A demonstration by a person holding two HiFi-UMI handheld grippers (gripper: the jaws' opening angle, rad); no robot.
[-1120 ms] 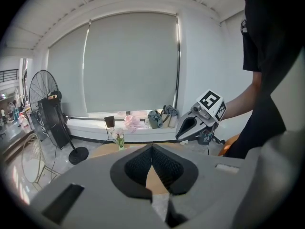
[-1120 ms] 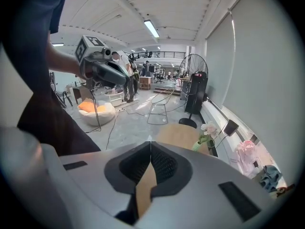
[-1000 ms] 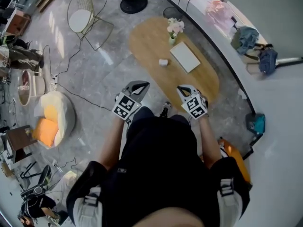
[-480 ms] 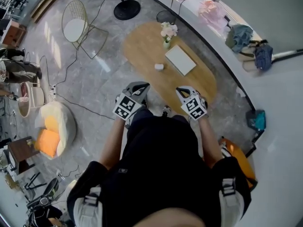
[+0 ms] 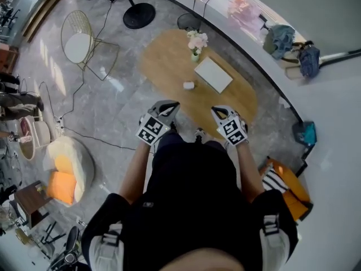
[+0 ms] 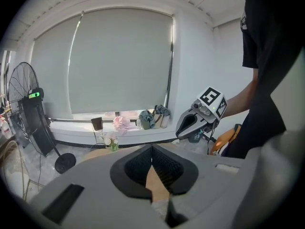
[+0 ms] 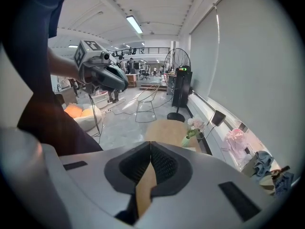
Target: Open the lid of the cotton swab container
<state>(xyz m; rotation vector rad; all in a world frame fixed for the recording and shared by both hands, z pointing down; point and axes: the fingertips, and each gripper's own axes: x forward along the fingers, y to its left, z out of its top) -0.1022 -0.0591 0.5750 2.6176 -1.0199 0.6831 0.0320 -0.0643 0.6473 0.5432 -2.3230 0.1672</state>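
You hold the left gripper [image 5: 167,107] and the right gripper [image 5: 220,113] in front of your waist, each with its jaws pressed together and nothing between them. The small white cotton swab container [image 5: 189,85] sits on the oval wooden table [image 5: 163,66] ahead, well apart from both, near a flat white rectangular pad [image 5: 213,74] and a vase of pale flowers [image 5: 196,43]. Its lid is too small to make out.

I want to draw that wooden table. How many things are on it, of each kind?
On the oval wooden table:
small vase of pink flowers: 1
flat white rectangular panel: 1
small white container: 1
Total: 3
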